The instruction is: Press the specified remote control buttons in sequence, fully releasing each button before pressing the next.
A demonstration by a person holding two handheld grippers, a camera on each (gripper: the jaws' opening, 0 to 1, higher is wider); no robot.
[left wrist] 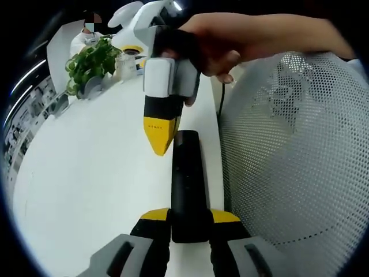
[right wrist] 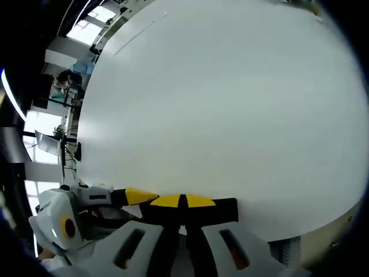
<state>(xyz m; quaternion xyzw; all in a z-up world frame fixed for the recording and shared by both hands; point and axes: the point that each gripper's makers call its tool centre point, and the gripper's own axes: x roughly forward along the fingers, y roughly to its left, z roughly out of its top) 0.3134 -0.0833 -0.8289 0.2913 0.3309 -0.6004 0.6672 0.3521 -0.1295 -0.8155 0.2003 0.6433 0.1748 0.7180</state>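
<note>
**A:** Two tongs are counted here. The left tongs (left wrist: pixel 189 222) are clamped on one black remote control (left wrist: pixel 187 184), pinched at its near end between the yellow-tipped jaws, with the rest of it stretched out forward above the white surface (left wrist: pixel 92 184). The right tongs (left wrist: pixel 161 135) can be seen in the left gripper view, held by a hand (left wrist: pixel 213 49), jaws pressed together into a single yellow point, which is set right at the remote's far end. Whether a button is actually being touched can't be told.

**B:** Same thing is seen from the other side, tbh. In the right gripper view the right tongs (right wrist: pixel 183 202) are squeezed together, tips laid against the remote control (right wrist: pixel 193 212), which is seen as a dark bar across the bottom. The left tongs (right wrist: pixel 135 197) are poking in from the left, gripped on that same remote. The white surface (right wrist: pixel 230 104) is spread out beyond.

**A:** Other stuff counted: one mesh chair back (left wrist: pixel 294 156) just beside the surface edge, one potted plant (left wrist: pixel 92 66) far back.
</note>
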